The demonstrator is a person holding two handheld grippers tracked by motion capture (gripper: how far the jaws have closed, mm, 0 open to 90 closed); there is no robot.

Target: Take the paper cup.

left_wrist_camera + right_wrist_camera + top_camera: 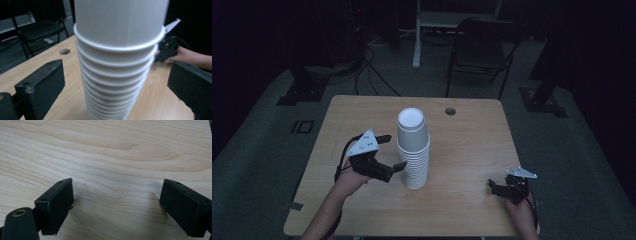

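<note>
A tall stack of white paper cups point(413, 150), nested upside down, stands in the middle of the wooden table point(472, 150). My left gripper point(393, 151) is just to its left, open, with one jaw on each side of the stack's near face. In the left gripper view the stack point(115, 62) rises between the two wide-apart jaws of the left gripper point(117, 86) without touching them. My right gripper point(494, 187) rests low near the table's front right corner. Its jaws are open over bare wood, as the right gripper view shows point(116, 202).
A round cable hole point(450, 111) lies in the tabletop behind the stack. A dark folding chair point(482, 45) and a white desk leg point(417, 35) stand beyond the far edge. The other hand and its gripper point(167, 47) appear past the stack.
</note>
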